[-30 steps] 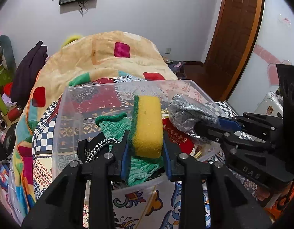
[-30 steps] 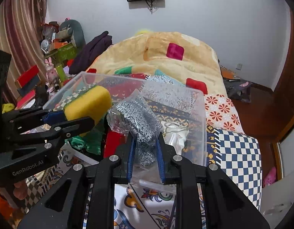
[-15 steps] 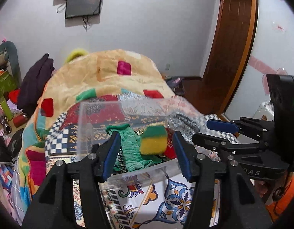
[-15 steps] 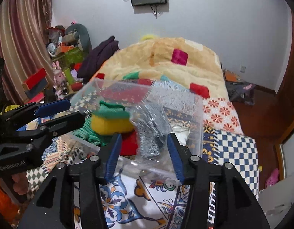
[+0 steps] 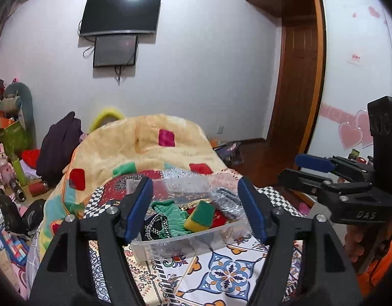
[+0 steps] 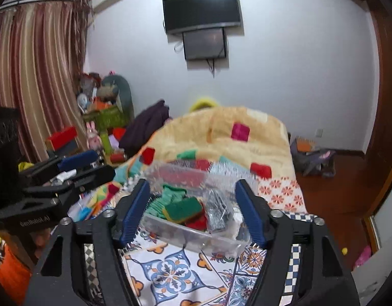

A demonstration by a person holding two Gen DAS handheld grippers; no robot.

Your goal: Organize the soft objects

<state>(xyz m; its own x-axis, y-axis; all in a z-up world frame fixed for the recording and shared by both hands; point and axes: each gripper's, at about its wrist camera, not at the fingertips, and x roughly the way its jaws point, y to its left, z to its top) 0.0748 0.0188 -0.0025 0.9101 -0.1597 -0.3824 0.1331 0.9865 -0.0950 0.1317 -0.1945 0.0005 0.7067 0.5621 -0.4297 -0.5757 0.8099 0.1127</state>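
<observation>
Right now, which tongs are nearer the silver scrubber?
Right, probably narrowly. The scrubber lies just ahead between the open right tongs; for the left tongs it sits ahead, off toward their right finger.

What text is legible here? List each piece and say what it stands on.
"DAS": on the right claw body, left wrist view.
"GenRobot.AI": on the left claw body, right wrist view, mirrored-looking and blurred.
Red mark on the wardrobe door sticker: too small to read.
</observation>
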